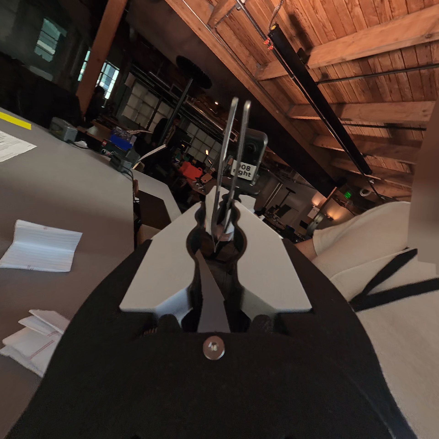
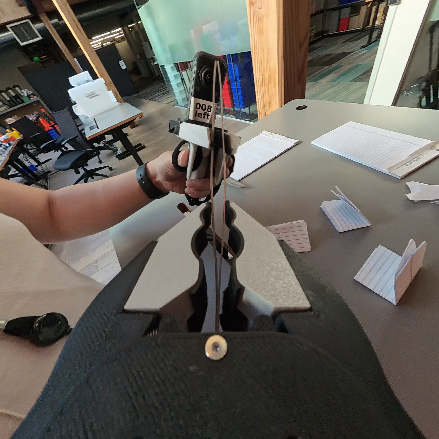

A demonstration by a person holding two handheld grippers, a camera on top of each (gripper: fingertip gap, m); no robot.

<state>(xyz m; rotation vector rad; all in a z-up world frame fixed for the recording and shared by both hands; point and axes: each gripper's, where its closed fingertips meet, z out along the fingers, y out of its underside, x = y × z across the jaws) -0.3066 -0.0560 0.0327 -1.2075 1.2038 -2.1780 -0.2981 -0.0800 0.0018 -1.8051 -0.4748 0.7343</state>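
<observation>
Above a grey table [image 2: 308, 194], two hand-held grippers face each other with what seems to be a folded sheet [image 1: 239, 147] of paper between them, seen edge-on as two thin strands, so its surface cannot be made out. Closing narrowly about one end, the left gripper [image 1: 218, 207] has the sheet's crease deep between its white fingers. At the other end, the right gripper [image 2: 216, 207] is likewise drawn tight around the strands. A bare hand [image 2: 171, 173] with a black wristband [image 2: 148, 180] grips the left tool's handle. On the table to the right lie three folded lined paper pieces [image 2: 389, 273] and, farther back, two lined pads [image 2: 373, 145].
</observation>
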